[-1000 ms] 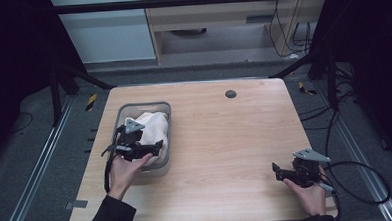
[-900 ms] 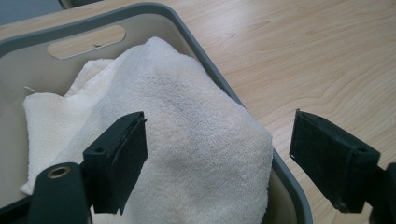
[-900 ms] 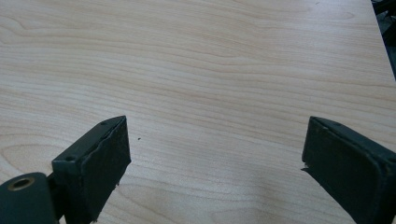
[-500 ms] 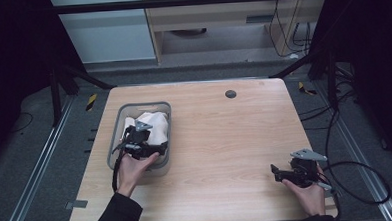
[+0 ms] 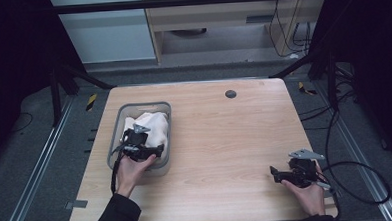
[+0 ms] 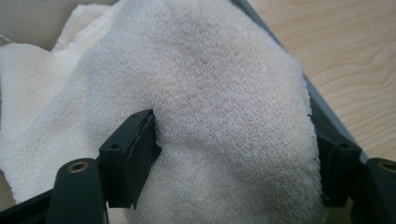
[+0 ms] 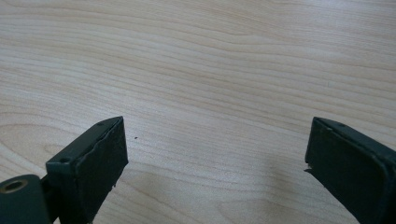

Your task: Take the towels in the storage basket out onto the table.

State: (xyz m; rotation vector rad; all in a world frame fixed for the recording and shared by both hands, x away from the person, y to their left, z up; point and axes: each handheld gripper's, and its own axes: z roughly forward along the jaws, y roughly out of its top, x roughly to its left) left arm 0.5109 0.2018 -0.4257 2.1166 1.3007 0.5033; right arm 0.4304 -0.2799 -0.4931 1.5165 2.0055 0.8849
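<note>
Item: towel. White, loose-woven, bunched; it is lying inside the grey bin on the left part of the wooden table. The bin's long axis is running from my near edge toward the far edge, and the towel's heap is stretching the same way, filling most of the bin. In the left gripper view the towel is bulging up as a rounded fold between my pads, its crest pointing away from me, with a flatter layer trailing off at the upper left.

Item: my left claw. I am holding it low over the near end of the bin. Its jaws have just been closing, with the fold of towel between them; one pad is already denting the cloth, the other is sitting at the fold's far edge. I am reading this as a wide pinch on the towel.

Item: my right claw. I am resting it near the table's near right corner, well apart from the bin. Its jaws are standing spread, bare wood lying between them.
</note>
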